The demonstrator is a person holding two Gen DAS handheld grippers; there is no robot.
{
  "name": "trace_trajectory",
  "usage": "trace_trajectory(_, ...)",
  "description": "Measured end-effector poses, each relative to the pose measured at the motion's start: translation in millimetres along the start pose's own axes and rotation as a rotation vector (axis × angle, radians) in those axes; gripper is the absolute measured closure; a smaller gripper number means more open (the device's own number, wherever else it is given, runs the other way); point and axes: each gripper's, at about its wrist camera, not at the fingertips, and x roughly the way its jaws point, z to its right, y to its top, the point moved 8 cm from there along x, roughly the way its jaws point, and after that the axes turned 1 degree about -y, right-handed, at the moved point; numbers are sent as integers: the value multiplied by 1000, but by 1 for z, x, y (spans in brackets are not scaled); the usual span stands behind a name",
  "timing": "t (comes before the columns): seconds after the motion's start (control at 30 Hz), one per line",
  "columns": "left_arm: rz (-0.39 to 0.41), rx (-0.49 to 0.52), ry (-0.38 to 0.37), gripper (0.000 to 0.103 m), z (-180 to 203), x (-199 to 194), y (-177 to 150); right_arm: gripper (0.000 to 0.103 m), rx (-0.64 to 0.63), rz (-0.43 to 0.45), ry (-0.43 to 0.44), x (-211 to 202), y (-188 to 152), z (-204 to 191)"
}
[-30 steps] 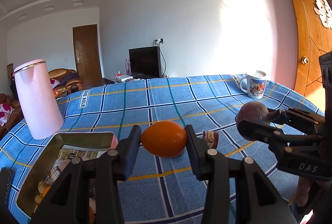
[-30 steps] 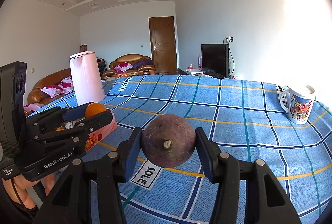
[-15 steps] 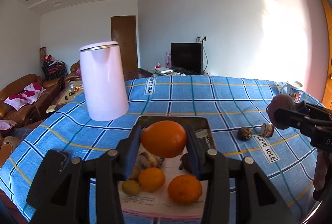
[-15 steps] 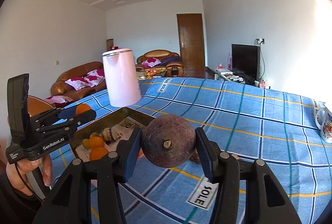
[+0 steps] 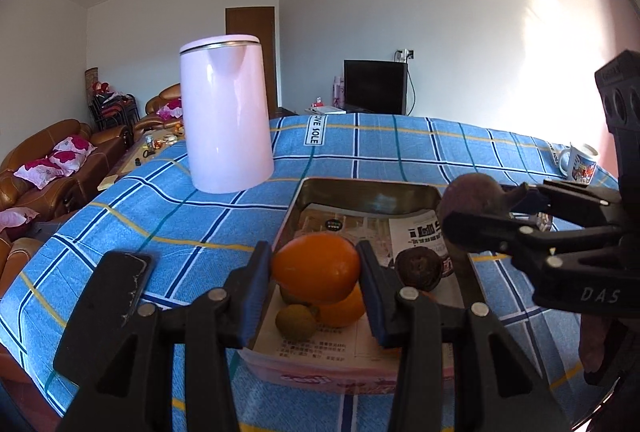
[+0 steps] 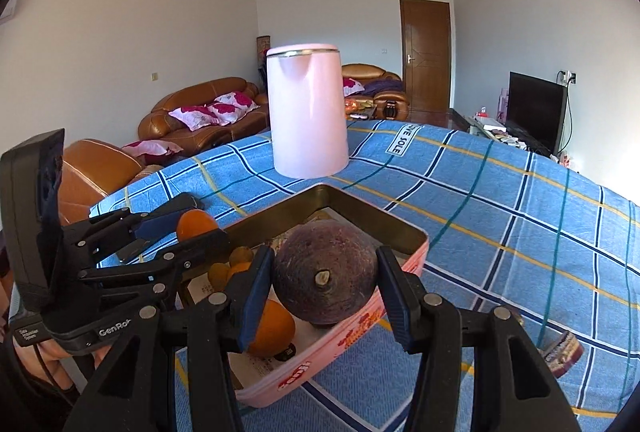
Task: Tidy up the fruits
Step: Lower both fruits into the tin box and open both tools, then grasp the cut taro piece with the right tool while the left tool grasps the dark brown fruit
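Observation:
My left gripper (image 5: 316,268) is shut on an orange (image 5: 315,268) and holds it above the near end of a pink tin box (image 5: 372,192). My right gripper (image 6: 325,286) is shut on a dark purple mangosteen (image 6: 325,280) above the same tin box (image 6: 416,236). The box, lined with printed paper, holds another orange (image 5: 344,308), a small brown fruit (image 5: 296,321) and a dark mangosteen (image 5: 418,268). The right gripper with its fruit also shows at the right of the left wrist view (image 5: 476,200). The left gripper shows at the left of the right wrist view (image 6: 192,228).
A tall pink kettle (image 5: 224,116) stands on the blue checked tablecloth (image 5: 400,144) behind the box. A printed mug (image 5: 580,160) is at the far right edge. A brown piece (image 6: 560,350) lies on the cloth right of the box. Sofas stand beyond the table's left edge.
Both grippers have moved in over the tin box with their fruits still held. The right gripper has come closer to the left one, and the box now lies right below both.

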Motion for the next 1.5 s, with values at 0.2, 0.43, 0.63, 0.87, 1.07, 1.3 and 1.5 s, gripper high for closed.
trace_trajectory(0.2,-48,-14,-13,56,1,7,-15,49,-18,-68,10,32,-9,-9)
trace_trajectory(0.43,-11,-22,16,36,-4,-3,-10,44,-18,-84,31,36,-14,-14)
trace_trajectory(0.63,23,-34,17,24,-4,-12,0,37,-12,-28,-41,-9,-17,21)
trace_trajectory(0.87,29,15,-27,21,28,-9,13,32,106,-52,-271,-59,-38,130)
trace_trajectory(1.07,34,65,-99,15,77,-2,31,32,241,-105,-361,-74,-63,195)
trace_trajectory(1.3,-1,155,-152,15,132,22,41,32,255,-198,-307,-42,-74,192)
trace_trajectory(1.5,-71,164,-193,15,160,44,34,57,259,-286,-289,-26,-85,192)
